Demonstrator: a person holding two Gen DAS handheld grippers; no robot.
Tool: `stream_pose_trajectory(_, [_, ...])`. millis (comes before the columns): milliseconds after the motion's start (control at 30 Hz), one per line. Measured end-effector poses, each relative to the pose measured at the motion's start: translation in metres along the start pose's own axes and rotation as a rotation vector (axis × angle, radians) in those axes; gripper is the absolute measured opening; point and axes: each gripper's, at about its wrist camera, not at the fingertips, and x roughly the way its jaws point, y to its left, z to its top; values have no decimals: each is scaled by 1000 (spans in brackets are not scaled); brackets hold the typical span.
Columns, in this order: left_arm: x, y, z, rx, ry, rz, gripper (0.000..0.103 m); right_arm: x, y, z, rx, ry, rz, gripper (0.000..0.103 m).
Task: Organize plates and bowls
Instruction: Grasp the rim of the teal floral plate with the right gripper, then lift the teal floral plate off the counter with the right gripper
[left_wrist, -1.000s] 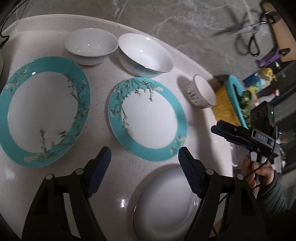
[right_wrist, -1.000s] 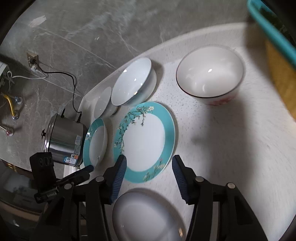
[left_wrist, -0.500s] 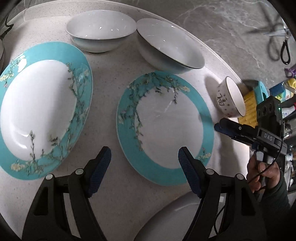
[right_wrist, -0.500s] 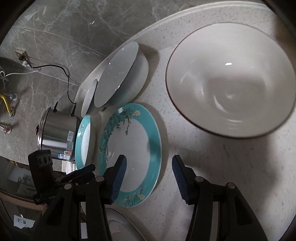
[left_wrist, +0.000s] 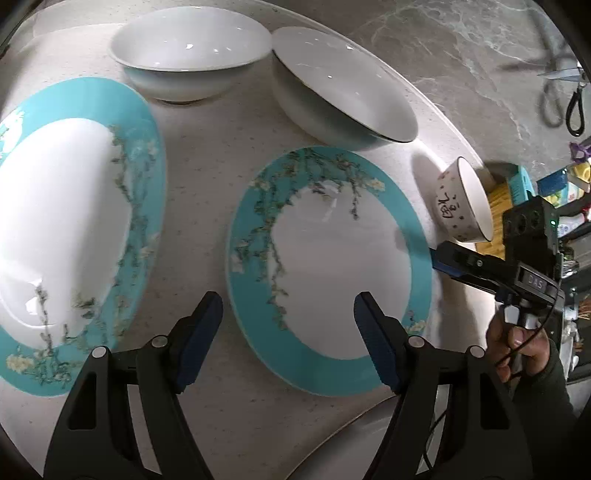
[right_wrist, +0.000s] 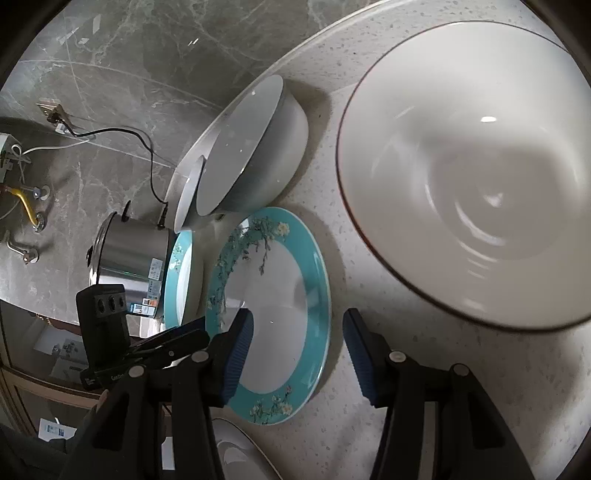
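Two teal-rimmed floral plates lie flat beside three white bowls

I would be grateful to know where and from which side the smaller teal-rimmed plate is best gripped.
Probably by its flat teal rim. The smaller teal-rimmed plate lies flat on the table, so only the edge offers a pinch. The near edge, facing the open left gripper, looks freest, since the white bowl crowds the far side. One finger would go over the rim, one under.
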Motion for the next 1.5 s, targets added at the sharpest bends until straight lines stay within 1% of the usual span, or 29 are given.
stream_pose_trajectory(67, [0,-1,0,0,3,-15,67,2,0,1,2,-2,10,55])
stream_pose_trajectory(267, [8,-8,8,-8,-3,-23,67,8,0,2,-1,12,58,55])
stream_pose_trajectory(333, [8,-7,9,-15,-3,-30,67,10,3,2,-12,8,61,55])
stream_pose_trajectory(400, [5,-3,8,-26,-5,-36,67,10,4,2,-21,7,67,57])
stream_pose_trajectory(500, [5,0,9,-55,-7,-43,67,10,7,3,-33,13,60,57])
stream_pose_trajectory(600, [3,5,9,-93,-11,-34,57,11,11,4,-35,22,33,57])
stream_pose_trajectory(633, [2,6,10,-102,-10,-24,51,12,14,5,-44,26,14,57])
stream_pose_trajectory(700, [1,12,10,-116,-3,-26,47,13,17,5,-55,36,-12,57])
stream_pose_trajectory(767, [1,15,11,-132,7,-21,39,13,18,5,-53,41,-31,55])
stream_pose_trajectory(800, [1,16,12,-138,11,-19,38,14,19,5,-56,46,-49,52])
stream_pose_trajectory(867, [1,20,13,-144,16,-16,36,13,20,5,-65,54,-92,42])
stream_pose_trajectory(933, [0,24,14,-152,22,-12,32,13,18,6,-65,60,-140,16])
stream_pose_trajectory(967, [-1,26,14,-157,24,-13,29,12,15,6,-51,64,-158,13])
stream_pose_trajectory(1033, [-2,31,15,-168,30,-14,24,11,11,6,-37,65,-146,12])
stream_pose_trajectory(1133, [-4,38,15,-171,40,-16,18,11,13,5,-41,64,-164,12])
stream_pose_trajectory(1233, [-4,40,16,-164,54,-13,16,10,12,4,-30,59,-161,12])
stream_pose_trajectory(1300, [-4,44,17,-180,58,-28,16,9,11,3,-19,58,-154,12])
stream_pose_trajectory(1367, [-4,50,17,-206,60,-39,10,10,13,2,-14,57,-152,12])
stream_pose_trajectory(1500, [-5,53,17,-200,68,-63,10,8,13,0,-7,53,-144,12])
